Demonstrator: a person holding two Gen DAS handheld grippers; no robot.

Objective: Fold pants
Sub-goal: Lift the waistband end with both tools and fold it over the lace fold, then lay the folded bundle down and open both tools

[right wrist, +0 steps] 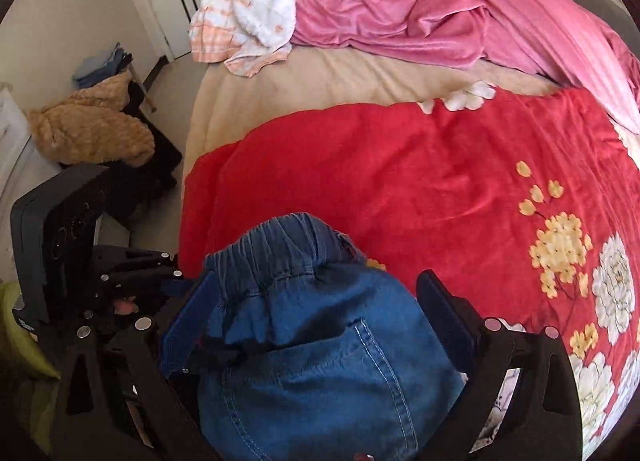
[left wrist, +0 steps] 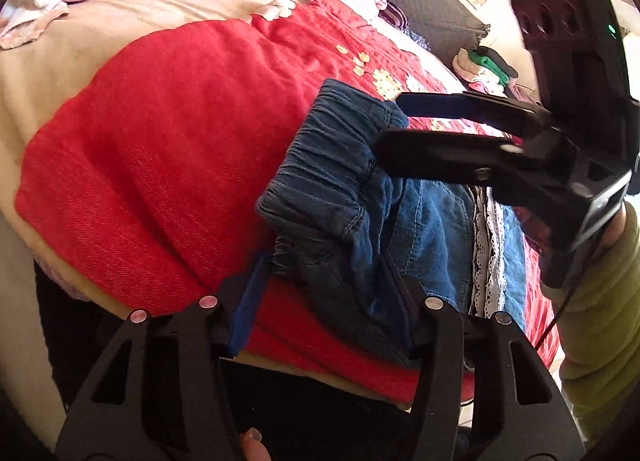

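Blue denim pants (left wrist: pixel 340 181) with an elastic waistband are bunched at the near edge of a red blanket (left wrist: pixel 160 133). In the left wrist view my left gripper (left wrist: pixel 332 285) has its jaws wide apart around the pants' near side. My right gripper (left wrist: pixel 390 125) comes in from the right with its fingers close together at the waistband. In the right wrist view the pants (right wrist: pixel 320 341) fill the space between the right gripper's (right wrist: pixel 316 301) spread fingers. The waistband (right wrist: pixel 288 249) points away. The left gripper (right wrist: pixel 120 293) shows at the lower left.
The red flowered blanket (right wrist: pixel 420 181) covers a beige bed (right wrist: pixel 320 77). A pink blanket (right wrist: pixel 420 9) and a white-orange towel (right wrist: pixel 252 9) lie at the far side. A tan garment (right wrist: pixel 92 129) sits on dark furniture left of the bed. Folded clothes (left wrist: pixel 484 69) lie far right.
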